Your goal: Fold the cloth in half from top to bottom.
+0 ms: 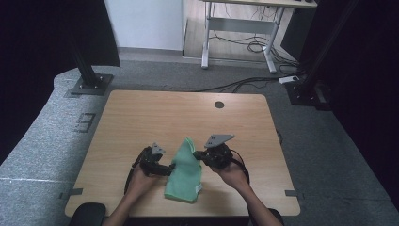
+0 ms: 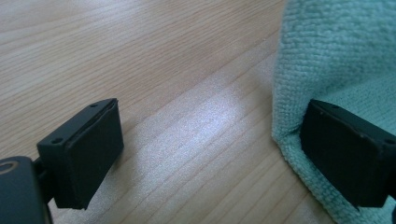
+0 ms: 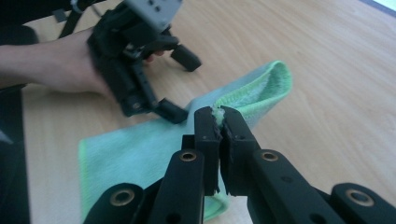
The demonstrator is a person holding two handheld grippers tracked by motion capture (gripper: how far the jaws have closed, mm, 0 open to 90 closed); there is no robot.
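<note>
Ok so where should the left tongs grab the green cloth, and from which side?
Probably the near left edge of the green cloth, coming in level from the cloth's left. That edge lies flat on the table beside the open left tongs, one pad already on it, while the right tongs pinch the lifted fold.

High view: fixed above the near edge of the table [image 1: 141,113], facing forward and down, far enough to take in the whole top. Left gripper view: low over the table, close against the green cloth [image 2: 336,51]. Right gripper view: close above the cloth, facing the left gripper [image 3: 180,84]. Shared by all three: cloth and tabletop.
</note>
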